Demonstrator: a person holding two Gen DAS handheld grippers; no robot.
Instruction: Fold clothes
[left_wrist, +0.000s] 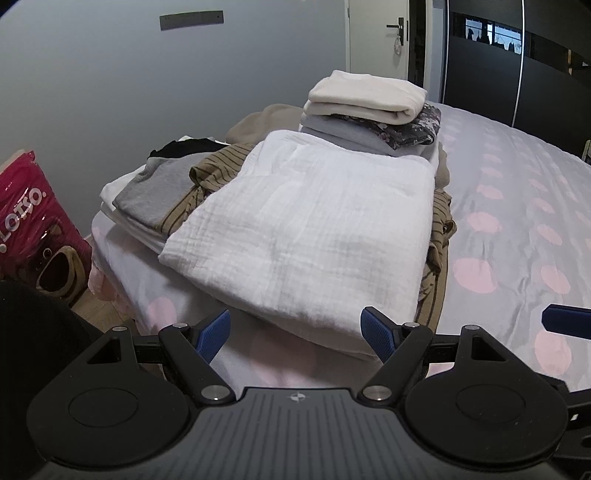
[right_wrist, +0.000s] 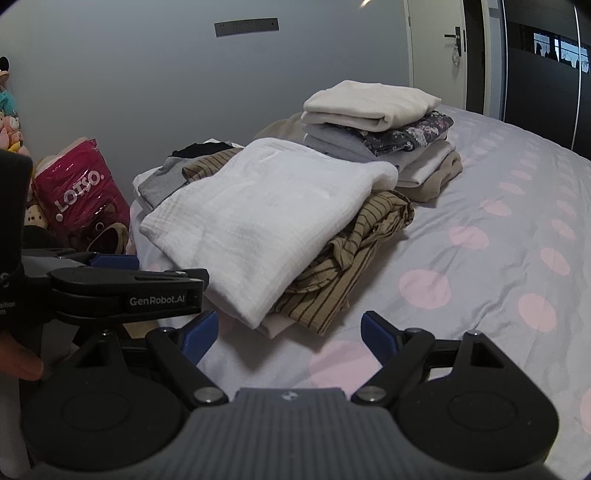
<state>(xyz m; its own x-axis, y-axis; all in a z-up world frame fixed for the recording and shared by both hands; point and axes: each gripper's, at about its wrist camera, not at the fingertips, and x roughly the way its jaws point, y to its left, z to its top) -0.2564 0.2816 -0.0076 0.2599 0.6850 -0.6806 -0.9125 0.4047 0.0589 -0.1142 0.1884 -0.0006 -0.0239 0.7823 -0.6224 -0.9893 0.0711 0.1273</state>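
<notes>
The white crinkled garment (left_wrist: 299, 225) lies folded into a flat rectangle near the corner of the bed (left_wrist: 517, 221), on top of a rumpled tan striped garment (right_wrist: 347, 258). Judgement: it sits there because that spot is your working area, and the striped piece under it is not yet folded.

Left of it is a low heap: grey garment (left_wrist: 159, 188), something black and something white beneath, loosely laid.

Behind it stands the finished stack (right_wrist: 380, 125): cream piece on top, dark floral and pale grey below, beige at the base. It is kept back from the near edge, likely so the front stays free for folding.

Your left claw (left_wrist: 297, 334) hovers just short of the white garment's near edge, jaws wide, nothing between the pads. Your right claw (right_wrist: 288, 332) is also wide and empty, above bare sheet, beside the striped hem.

Judgement: the white fold looks complete; moving it to the stack seems next.

A pink Lotso bag (left_wrist: 33, 218) stands on the floor by the bed.
</notes>
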